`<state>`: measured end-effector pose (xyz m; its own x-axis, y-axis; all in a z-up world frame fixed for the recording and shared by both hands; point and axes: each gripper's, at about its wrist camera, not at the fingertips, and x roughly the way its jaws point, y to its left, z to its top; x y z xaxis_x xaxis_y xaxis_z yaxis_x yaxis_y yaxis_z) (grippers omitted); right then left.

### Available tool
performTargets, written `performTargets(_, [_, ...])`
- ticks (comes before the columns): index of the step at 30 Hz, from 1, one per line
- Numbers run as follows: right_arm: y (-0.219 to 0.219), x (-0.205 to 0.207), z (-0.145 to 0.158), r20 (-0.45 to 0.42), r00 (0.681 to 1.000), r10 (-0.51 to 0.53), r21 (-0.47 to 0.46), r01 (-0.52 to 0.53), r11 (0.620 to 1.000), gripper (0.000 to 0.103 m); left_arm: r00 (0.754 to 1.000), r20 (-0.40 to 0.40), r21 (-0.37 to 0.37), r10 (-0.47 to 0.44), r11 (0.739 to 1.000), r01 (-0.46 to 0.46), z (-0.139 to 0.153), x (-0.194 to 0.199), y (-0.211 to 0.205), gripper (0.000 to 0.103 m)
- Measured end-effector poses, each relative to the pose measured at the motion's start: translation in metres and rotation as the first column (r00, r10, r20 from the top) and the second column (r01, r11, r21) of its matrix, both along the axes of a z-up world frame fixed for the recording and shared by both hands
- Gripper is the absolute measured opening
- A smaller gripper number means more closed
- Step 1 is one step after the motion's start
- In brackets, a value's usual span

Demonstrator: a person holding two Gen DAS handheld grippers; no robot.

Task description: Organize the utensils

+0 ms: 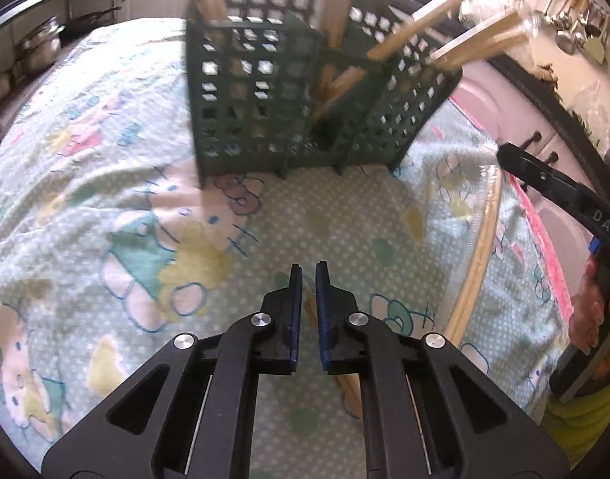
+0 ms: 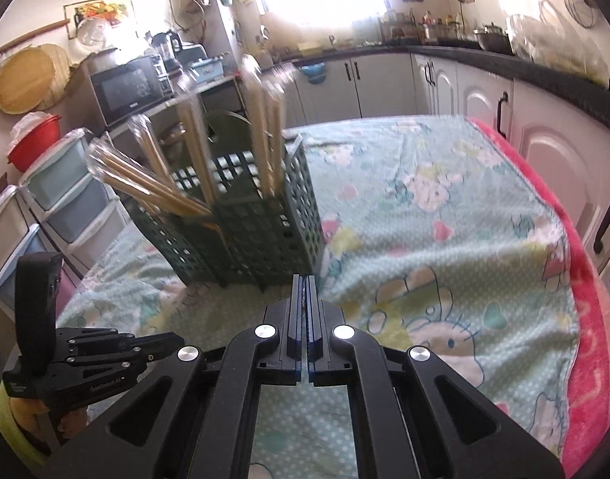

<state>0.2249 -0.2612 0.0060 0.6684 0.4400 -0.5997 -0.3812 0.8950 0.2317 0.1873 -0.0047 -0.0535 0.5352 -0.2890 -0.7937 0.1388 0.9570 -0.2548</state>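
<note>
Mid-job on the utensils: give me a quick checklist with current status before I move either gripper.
1. Green holder upright on the cloth: ok.
2. Left gripper free: jaws slightly apart, and a wooden stick shows through the gap. Gripped or lying beneath: cannot tell.
3. Right gripper grasp: jaws shut, something thin glints between them. What it holds: cannot tell.
4. All chopsticks in the holder: not ok. A wrapped pair is outside it, near the right gripper.
5. Free compartment in the holder: cannot tell, since the leaning sticks and lattice hide the insides.
</note>
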Motion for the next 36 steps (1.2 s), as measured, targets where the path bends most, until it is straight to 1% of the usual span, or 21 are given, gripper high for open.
performTargets(8, [0.008,-0.012,0.034,0.084,0.996,0.037,0.022,-0.039,0.999,0.002,0.992,0.104,-0.034,0.065,0.998,-0.062,0.041,-0.006,0.025,0.003])
performTargets(15, [0.016,-0.023,0.074,0.182,0.981,0.073,0.05,-0.084,0.995,0.001,0.97,0.222,-0.048,0.102,0.995,-0.093,0.088,-0.01,0.04,0.003])
performTargets(20, [0.019,-0.025,0.107,0.267,0.96,0.082,0.064,-0.103,0.993,0.001,0.94,0.316,-0.057,0.131,0.991,-0.119,0.126,-0.012,0.051,0.003])
performTargets(22, [0.022,-0.026,0.123,0.313,0.946,0.087,0.064,-0.112,0.992,0.001,0.927,0.349,-0.059,0.136,0.991,-0.123,0.139,-0.013,0.053,0.002])
performTargets(27, [0.026,-0.025,0.155,0.392,0.916,0.082,0.059,-0.114,0.992,0.001,0.893,0.429,-0.057,0.136,0.991,-0.124,0.173,-0.017,0.052,0.002])
performTargets(33, [0.023,-0.018,0.184,0.442,0.895,0.053,0.095,-0.105,0.99,0.001,0.85,0.509,-0.049,0.138,0.99,-0.132,0.212,-0.014,0.05,0.002])
performTargets(36, [0.024,-0.017,0.194,0.466,0.884,0.051,0.103,-0.111,0.989,0.001,0.831,0.538,-0.045,0.138,0.99,-0.135,0.226,-0.011,0.05,0.002])
